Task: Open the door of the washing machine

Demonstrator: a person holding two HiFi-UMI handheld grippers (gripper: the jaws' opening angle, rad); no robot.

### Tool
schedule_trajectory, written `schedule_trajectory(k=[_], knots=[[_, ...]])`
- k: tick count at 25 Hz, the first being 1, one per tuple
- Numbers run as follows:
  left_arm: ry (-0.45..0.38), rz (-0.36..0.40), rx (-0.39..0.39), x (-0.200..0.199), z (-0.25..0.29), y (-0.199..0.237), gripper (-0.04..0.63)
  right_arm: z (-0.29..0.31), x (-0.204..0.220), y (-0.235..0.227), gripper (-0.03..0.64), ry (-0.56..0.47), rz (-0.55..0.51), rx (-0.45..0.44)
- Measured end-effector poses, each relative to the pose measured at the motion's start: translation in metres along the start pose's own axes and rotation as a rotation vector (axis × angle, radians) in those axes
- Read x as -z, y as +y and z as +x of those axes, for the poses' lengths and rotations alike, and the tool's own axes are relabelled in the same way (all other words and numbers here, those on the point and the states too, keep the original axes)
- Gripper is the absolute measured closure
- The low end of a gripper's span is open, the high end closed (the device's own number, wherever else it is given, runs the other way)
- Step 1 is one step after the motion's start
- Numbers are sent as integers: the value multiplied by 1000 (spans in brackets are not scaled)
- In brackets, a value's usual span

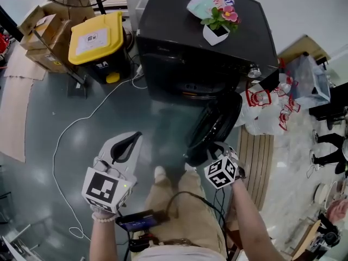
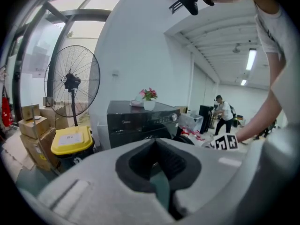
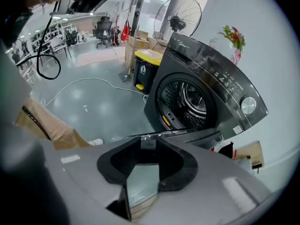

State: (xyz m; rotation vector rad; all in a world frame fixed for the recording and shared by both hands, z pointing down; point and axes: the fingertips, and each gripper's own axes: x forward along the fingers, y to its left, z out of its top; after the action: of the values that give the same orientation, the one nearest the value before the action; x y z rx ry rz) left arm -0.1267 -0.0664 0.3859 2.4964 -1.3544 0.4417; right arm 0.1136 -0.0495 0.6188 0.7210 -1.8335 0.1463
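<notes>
A: Where do we put the door (image 1: 215,124)?
B: Hanging open off the washing machine's (image 1: 206,53) front, over the floor (image 1: 81,145).
A: Claws?
B: We see the right claw (image 3: 147,142) clamped on the door's rim. The left claw (image 2: 154,143) is closed and empty, well apart from it.

door (image 1: 215,125) blocking right, floor (image 1: 117,126) open left

Bin (image 1: 97,39) left of washing machine (image 1: 174,15) (flowerpot (image 1: 216,33) on top).

Probably a workshop or lab hall: bare grey floor (image 1: 38,194), stacked cardboard boxes (image 1: 46,31), pedestal fan (image 2: 70,81), ceiling strip lights (image 2: 251,60).
</notes>
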Motion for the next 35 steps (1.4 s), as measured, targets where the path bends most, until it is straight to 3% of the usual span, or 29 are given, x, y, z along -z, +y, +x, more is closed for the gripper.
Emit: schedule_trajectory(k=[11,20,35], knots=[[-12,2,-3,-24,13,-45,600,-20,60,-12,514,49,-6,-25],[-45,-5,-59,-48,11,-56,600,-31,100,-27,514,88,-6,-34],[-102,-36,-152,-74,-7,-52,600,-39,119,-35,514,99,50,-51]])
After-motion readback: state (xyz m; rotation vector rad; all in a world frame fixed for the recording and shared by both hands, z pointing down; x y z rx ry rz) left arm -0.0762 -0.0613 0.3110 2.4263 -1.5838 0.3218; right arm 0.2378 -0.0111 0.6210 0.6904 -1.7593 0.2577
